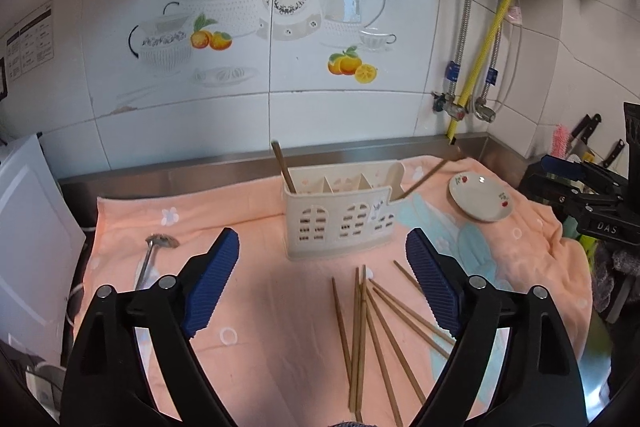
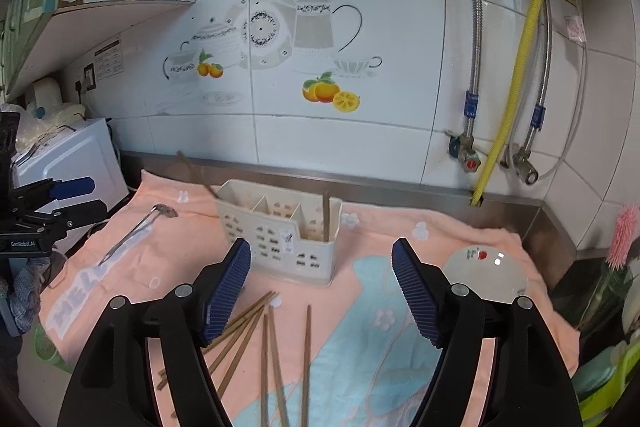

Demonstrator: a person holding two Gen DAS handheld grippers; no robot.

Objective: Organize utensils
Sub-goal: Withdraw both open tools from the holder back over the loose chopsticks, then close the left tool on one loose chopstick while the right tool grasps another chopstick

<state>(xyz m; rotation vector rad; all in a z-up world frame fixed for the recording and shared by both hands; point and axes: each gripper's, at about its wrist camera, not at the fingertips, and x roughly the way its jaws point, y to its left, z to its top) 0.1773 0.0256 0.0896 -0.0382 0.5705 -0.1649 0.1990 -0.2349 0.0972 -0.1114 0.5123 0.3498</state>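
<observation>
A cream plastic utensil holder [image 1: 340, 217] stands on a peach towel [image 1: 256, 307]; it also shows in the right wrist view [image 2: 280, 235]. One chopstick [image 1: 283, 167] leans in its left end and another [image 1: 434, 173] leans out of its right end. Several wooden chopsticks [image 1: 372, 331] lie loose on the towel in front, also seen from the right wrist [image 2: 272, 343]. A metal spoon [image 1: 154, 255] lies at the left. My left gripper [image 1: 322, 275] is open and empty above the loose chopsticks. My right gripper [image 2: 322, 287] is open and empty, just short of the holder.
A small white plate [image 1: 480, 197] with red flowers sits on the towel at the right. A white appliance [image 1: 28, 227] stands at the left. Pipes and valves [image 2: 500, 151] run down the tiled wall. Knives [image 1: 584, 135] hang at far right.
</observation>
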